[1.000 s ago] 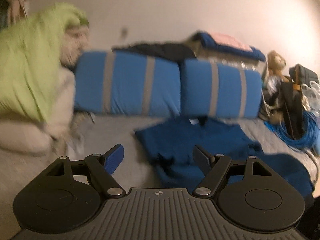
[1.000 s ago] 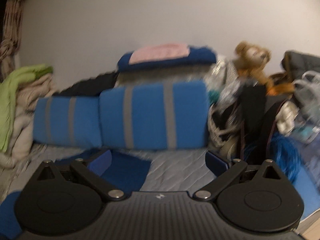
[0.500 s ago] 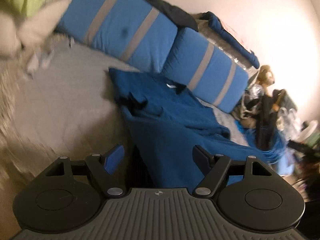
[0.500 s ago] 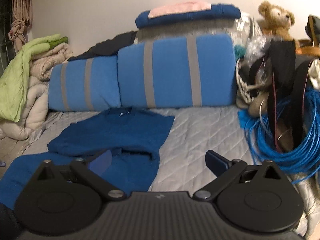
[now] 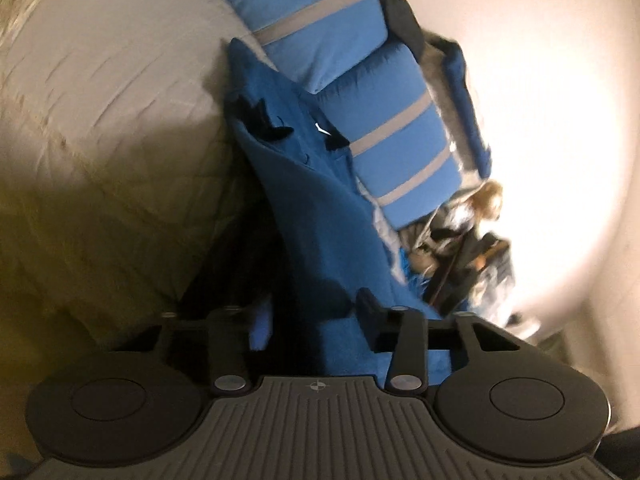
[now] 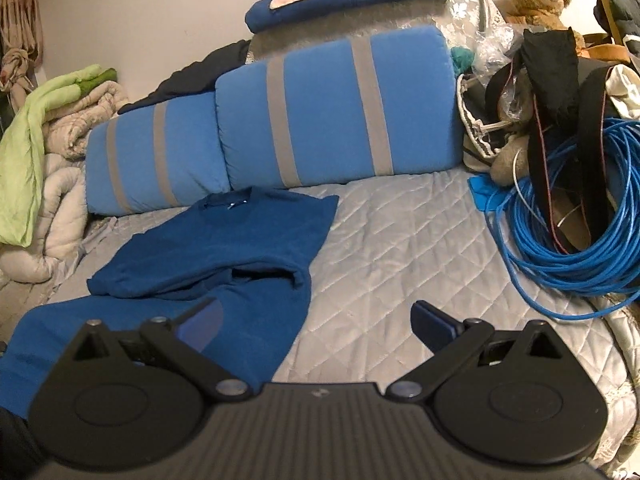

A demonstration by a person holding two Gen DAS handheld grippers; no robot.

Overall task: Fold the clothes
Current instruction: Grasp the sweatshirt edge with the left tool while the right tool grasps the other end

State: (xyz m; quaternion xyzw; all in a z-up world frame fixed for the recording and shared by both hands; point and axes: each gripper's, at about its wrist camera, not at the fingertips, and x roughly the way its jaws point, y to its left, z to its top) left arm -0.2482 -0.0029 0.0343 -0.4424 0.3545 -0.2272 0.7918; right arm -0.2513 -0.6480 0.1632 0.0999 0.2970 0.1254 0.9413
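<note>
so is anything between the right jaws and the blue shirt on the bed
Nothing visible. The right gripper hangs open over bare quilt, with the blue shirt lying directly ahead to its left, and no object lies between them.

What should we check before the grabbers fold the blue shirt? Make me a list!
1. Left gripper open: ok, jaws apart with shirt cloth between them.
2. Right gripper open: ok, jaws wide and empty.
3. Blue shirt lying flat: not ok, it is bunched across the middle.
4. Quilted bed cover bare beside the shirt: ok.
5. Blue cable coil apart from the shirt: ok, off to the right.
6. Left jaws touching the cloth: cannot tell, that view is blurred.
</note>
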